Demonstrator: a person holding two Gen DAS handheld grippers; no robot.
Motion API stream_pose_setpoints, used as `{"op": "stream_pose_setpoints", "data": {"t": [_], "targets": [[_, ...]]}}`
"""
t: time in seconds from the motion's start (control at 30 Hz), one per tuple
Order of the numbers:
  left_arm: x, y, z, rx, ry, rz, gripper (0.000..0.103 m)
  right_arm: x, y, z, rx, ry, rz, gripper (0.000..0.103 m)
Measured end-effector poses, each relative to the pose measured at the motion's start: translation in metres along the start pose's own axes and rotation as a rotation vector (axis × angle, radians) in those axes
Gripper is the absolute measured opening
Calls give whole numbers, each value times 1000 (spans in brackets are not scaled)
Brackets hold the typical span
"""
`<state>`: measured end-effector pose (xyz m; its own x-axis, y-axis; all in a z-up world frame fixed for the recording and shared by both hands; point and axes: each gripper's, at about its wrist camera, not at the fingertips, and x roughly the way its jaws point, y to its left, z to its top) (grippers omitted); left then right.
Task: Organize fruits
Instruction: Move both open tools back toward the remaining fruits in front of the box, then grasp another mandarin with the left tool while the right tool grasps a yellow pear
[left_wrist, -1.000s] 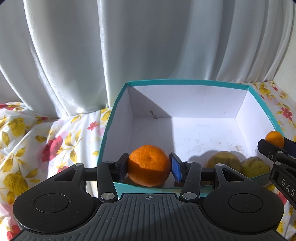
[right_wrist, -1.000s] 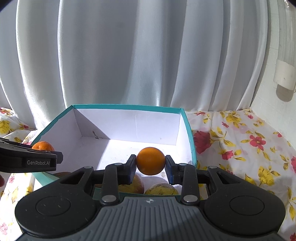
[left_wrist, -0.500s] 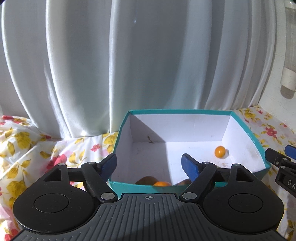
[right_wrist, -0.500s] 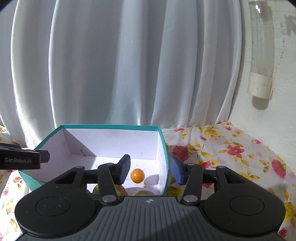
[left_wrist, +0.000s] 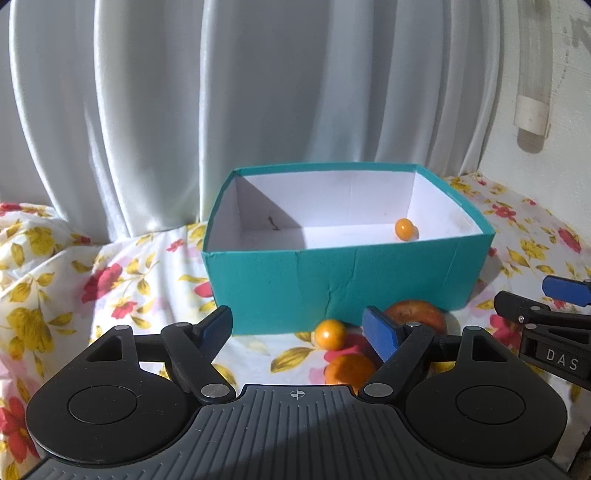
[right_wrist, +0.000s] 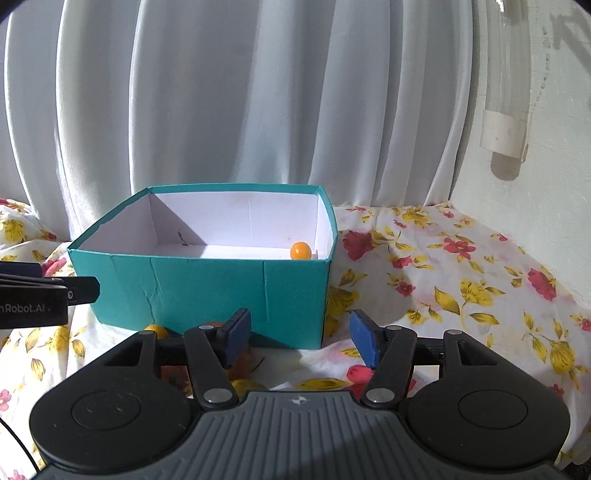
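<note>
A teal box (left_wrist: 343, 280) with a white inside stands on the floral cloth; it also shows in the right wrist view (right_wrist: 207, 284). One small orange fruit (left_wrist: 404, 229) lies in its far right corner, seen too in the right wrist view (right_wrist: 300, 250). In front of the box lie a small orange fruit (left_wrist: 330, 334), a mandarin (left_wrist: 349, 371) and a reddish apple (left_wrist: 415, 314). My left gripper (left_wrist: 297, 330) is open and empty, back from the box. My right gripper (right_wrist: 301, 338) is open and empty near the box's front right corner.
White curtains (left_wrist: 258, 92) hang behind the box. A wall with a clear tube (right_wrist: 508, 85) is at the right. Floral cloth (right_wrist: 461, 280) covers the surface on all sides. Partly hidden fruit (right_wrist: 243, 369) lies under my right gripper's left finger.
Both grippers let go of their oranges into the box, opened, and pulled back and down. The box now shows from lower and farther, and fruits in front of it came into view.
</note>
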<state>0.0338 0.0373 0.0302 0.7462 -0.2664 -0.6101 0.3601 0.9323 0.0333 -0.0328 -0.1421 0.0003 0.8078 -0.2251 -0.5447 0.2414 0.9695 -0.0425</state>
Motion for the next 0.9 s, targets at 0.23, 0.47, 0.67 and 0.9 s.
{"op": "stream_pose_setpoints", "data": {"t": [0.23,0.47,0.67,0.9], "targets": [[-1,-3,-14,21,29,-28,83,-8,6,-15,-5,30,-2,64],[4,-10,-25,64,67,-45,83,-4,15,-29,-17,83,14,64],[11,-13,-28,78,81,-68,82,2,22,-36,-26,120,22,65],[26,-18,-32,94,109,-84,82,9,28,-43,-39,143,28,66]]}}
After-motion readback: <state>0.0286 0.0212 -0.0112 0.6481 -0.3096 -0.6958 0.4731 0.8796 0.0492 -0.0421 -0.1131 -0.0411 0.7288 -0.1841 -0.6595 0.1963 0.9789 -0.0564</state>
